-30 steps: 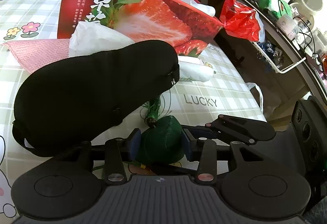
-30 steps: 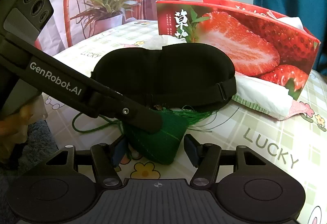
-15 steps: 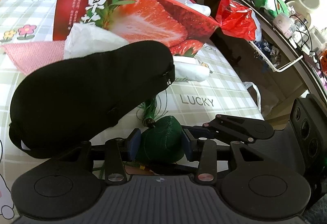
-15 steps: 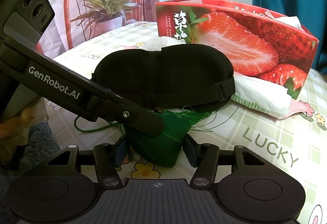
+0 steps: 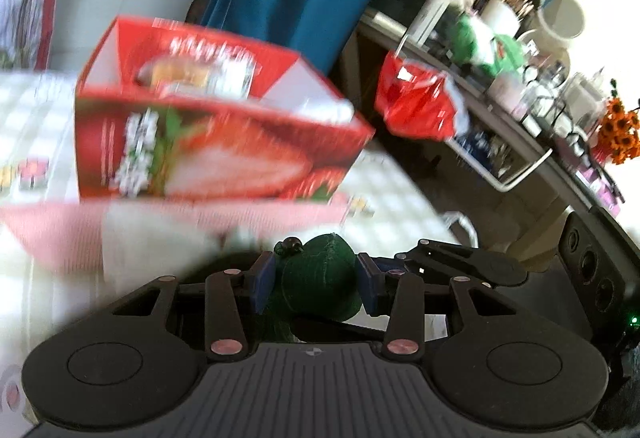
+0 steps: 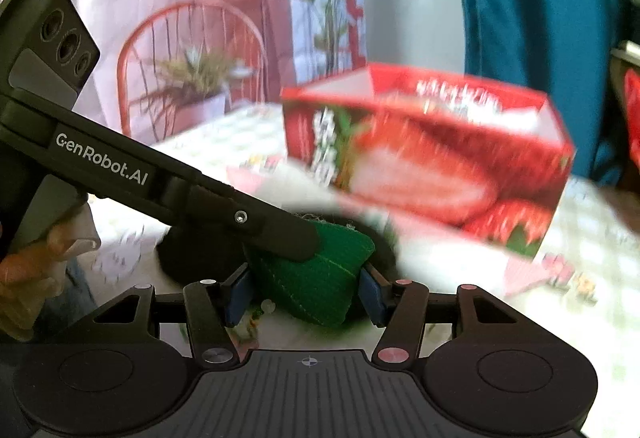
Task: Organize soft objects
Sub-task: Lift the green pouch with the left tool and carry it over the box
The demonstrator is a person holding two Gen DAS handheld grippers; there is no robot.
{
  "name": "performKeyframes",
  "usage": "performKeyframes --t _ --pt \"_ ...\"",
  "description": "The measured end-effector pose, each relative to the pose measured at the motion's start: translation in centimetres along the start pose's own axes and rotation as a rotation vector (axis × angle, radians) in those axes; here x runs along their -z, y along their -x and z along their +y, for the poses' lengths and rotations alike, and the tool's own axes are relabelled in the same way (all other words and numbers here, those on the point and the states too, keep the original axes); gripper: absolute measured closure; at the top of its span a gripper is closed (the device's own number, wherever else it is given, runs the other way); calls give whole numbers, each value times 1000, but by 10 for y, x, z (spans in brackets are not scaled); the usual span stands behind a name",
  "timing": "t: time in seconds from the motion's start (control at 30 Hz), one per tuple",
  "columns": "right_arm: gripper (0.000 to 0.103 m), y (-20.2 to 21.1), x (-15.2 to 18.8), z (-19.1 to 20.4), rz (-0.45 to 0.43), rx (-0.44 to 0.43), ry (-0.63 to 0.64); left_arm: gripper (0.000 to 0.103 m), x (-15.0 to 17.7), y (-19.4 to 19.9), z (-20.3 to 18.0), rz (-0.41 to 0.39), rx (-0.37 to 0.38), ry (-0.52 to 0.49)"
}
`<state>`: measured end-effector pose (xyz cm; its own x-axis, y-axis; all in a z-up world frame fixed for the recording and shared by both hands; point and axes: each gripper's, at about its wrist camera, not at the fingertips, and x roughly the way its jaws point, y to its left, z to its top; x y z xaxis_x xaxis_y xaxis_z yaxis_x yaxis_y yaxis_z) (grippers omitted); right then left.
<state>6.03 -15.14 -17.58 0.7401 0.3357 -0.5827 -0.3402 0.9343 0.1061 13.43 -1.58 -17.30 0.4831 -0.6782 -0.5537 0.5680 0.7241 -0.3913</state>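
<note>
Green pouch [image 6: 316, 274] clamped by both grippers; strawberry box [image 6: 432, 162] open behind.

The green pouch [image 6: 320, 274] looked like woven cloth, matt and slightly fuzzy, with pale stitching along its seams. The strawberry box [image 5: 208, 142] was printed cardboard with a faint sheen, white and plain inside. Each tool [image 5: 316, 278] was matt black plastic with ribbed housing, blue rubbery pads [image 6: 238, 292] and small metal pins.

A checked tablecloth [image 5: 396, 194] carries the strawberry box [image 5: 208, 142] and a pink mat [image 5: 52, 226].
</note>
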Motion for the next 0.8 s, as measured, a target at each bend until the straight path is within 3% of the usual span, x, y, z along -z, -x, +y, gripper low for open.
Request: performKeyframes --t 0.27,0.53,0.8 --pt "51 25 -57 -15 -122 55 50 58 -60 19 -30 -124 6 -97" --pt "51 39 -141 -38 -249 101 138 58 -133 41 -42 -287 7 -177" --pt "51 24 -204 -45 -344 142 266 57 -167 47 -37 -392 -59 -247"
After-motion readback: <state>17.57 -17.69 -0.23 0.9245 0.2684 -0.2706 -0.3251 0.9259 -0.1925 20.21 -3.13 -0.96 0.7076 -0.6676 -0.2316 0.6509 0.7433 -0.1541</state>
